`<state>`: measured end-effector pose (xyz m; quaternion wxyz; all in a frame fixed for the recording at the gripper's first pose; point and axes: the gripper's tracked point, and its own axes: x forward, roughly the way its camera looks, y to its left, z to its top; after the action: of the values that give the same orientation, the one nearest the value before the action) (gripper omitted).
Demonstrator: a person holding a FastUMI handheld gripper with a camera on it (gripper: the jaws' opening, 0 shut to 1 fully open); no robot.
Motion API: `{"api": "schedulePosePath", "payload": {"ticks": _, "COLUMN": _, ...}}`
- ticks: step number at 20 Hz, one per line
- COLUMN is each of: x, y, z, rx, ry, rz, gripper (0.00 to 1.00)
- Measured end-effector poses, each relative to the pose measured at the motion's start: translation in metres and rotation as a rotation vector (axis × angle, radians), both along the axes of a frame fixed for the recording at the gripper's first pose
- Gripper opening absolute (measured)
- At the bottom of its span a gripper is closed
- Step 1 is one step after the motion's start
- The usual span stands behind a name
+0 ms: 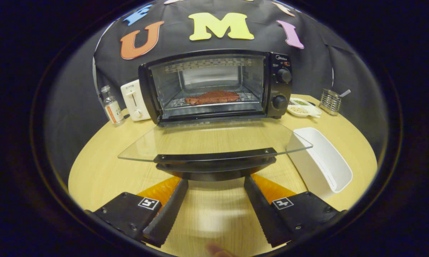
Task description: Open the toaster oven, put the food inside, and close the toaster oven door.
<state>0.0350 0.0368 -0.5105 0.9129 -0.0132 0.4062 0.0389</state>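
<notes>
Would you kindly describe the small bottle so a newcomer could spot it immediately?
Start at the toaster oven on the round wooden table, far beyond the open gripper. Left of it stands a white toaster; the bottle stands just left of that. It alone is clear glass with an orange-striped label.

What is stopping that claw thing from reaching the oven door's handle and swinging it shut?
Nothing visible. The gripper is open, its fingers spread just under the door handle. The glass door lies flat open, and the steak sits well back on the oven rack, clear of the door's swing.
</notes>
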Motion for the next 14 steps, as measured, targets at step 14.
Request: {"api": "schedulePosePath", "payload": {"ticks": 14, "x": 0.045, "y": -0.004, "z": 0.052, "rx": -0.041, "ry": -0.121, "rz": -0.006, "gripper": 1.0}}
